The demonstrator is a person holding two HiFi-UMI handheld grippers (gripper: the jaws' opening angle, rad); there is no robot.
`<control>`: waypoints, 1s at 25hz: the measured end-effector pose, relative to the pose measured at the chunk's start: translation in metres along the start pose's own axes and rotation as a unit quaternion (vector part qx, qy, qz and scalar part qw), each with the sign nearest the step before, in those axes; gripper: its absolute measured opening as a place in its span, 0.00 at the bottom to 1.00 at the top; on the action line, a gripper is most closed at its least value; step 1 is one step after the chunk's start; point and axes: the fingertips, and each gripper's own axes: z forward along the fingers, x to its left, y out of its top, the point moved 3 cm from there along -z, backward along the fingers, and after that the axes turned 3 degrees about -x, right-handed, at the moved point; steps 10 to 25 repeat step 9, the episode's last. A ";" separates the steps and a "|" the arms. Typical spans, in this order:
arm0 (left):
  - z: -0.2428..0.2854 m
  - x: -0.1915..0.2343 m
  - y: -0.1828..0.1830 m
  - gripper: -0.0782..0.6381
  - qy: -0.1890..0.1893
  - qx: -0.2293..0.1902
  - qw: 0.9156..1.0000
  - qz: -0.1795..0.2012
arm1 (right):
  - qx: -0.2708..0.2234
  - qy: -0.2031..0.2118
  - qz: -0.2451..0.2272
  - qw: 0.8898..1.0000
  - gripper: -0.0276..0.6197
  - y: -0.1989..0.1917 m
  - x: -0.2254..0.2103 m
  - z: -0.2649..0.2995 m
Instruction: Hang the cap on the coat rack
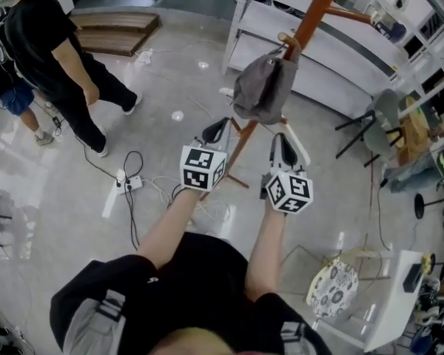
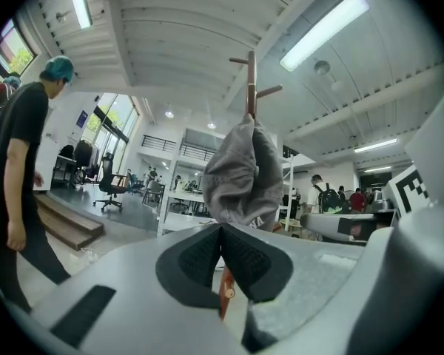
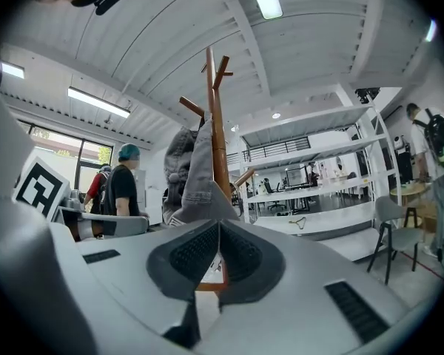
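A grey cap [image 1: 260, 87] hangs from a peg of the orange-brown wooden coat rack [image 1: 314, 9]. Both grippers sit just below it, apart from it. My left gripper [image 1: 218, 129] is shut with nothing between its pads, and so is my right gripper [image 1: 283, 140]. In the left gripper view the cap [image 2: 240, 172] droops from the rack's pole [image 2: 250, 87] right above the closed left gripper [image 2: 220, 229]. The right gripper view shows the cap [image 3: 192, 176] against the pole [image 3: 216, 124], just beyond the closed right gripper [image 3: 218, 226].
A person in black [image 1: 52, 43] stands at the far left, with another behind. White shelving [image 1: 340, 58] runs behind the rack. Cables and a power strip [image 1: 129, 183] lie on the floor. A grey chair [image 1: 377, 124] and a patterned stool [image 1: 333, 287] stand to the right.
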 end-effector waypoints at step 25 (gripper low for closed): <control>0.007 0.002 0.000 0.11 0.001 -0.001 1.000 0.000 | -0.001 -0.003 -0.007 1.000 0.05 0.000 -0.004 0.004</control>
